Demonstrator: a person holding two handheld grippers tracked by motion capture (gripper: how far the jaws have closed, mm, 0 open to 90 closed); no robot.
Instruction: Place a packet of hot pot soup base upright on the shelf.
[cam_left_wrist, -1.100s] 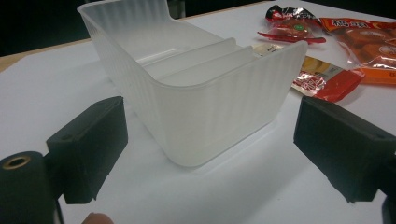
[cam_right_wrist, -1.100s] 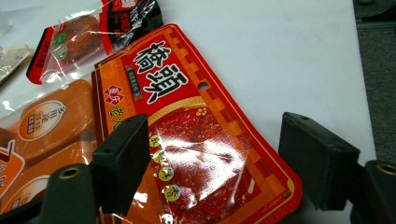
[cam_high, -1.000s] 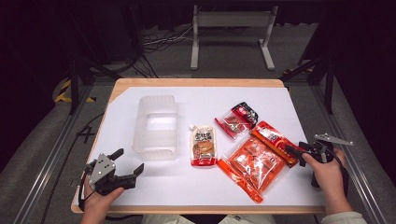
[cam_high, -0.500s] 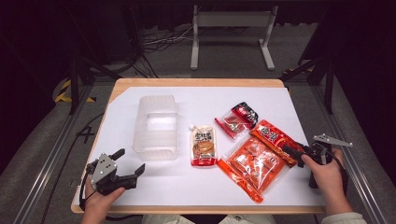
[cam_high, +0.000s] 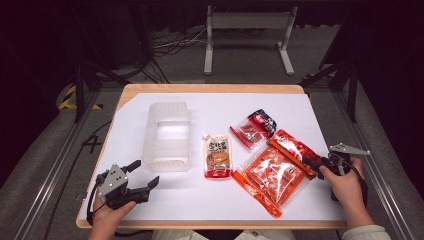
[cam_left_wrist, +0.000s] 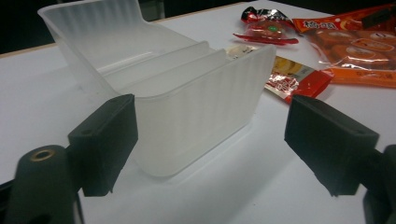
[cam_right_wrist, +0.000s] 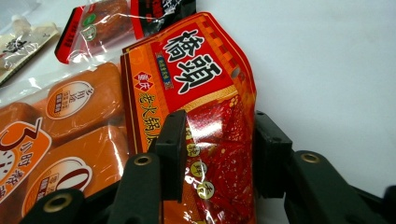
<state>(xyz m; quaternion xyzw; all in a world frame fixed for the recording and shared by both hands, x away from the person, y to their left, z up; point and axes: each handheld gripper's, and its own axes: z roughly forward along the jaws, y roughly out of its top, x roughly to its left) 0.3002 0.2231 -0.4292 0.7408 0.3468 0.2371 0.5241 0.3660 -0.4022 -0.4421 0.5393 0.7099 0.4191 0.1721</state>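
**Closing on the red sauce packet at the right edge**

Starting at the left, the left gripper (cam_high: 142, 175) rests at the near left corner of the white-topped table (cam_high: 300, 107), empty, its jaws wide though they have just drawn in a little. From its own view they point at the near end wall of the clear ribbed plastic bin (cam_left_wrist: 187, 112), which stands just beyond them, untouched. Right of the bin lie a beige stand-up sauce pouch (cam_high: 218, 156), a small red-and-black snack packet (cam_high: 255, 127) farther back, and a large clear orange bag of patties (cam_high: 270, 179).

The thing in hand is the long red foil sauce packet with bold characters (cam_right_wrist: 205, 93), at the right of the group, partly overlapping the orange bag. Its long axis runs from far left to near right, so its near end points straight at the right gripper (cam_high: 309, 162), plainly the nearer one. In the right gripper view that end sits between the jaws, which have just been closing and stand about half shut; the pads appear to press the packet's two long edges, and the foil looks creased there. I judge the grip nearly made, a lift coming next.
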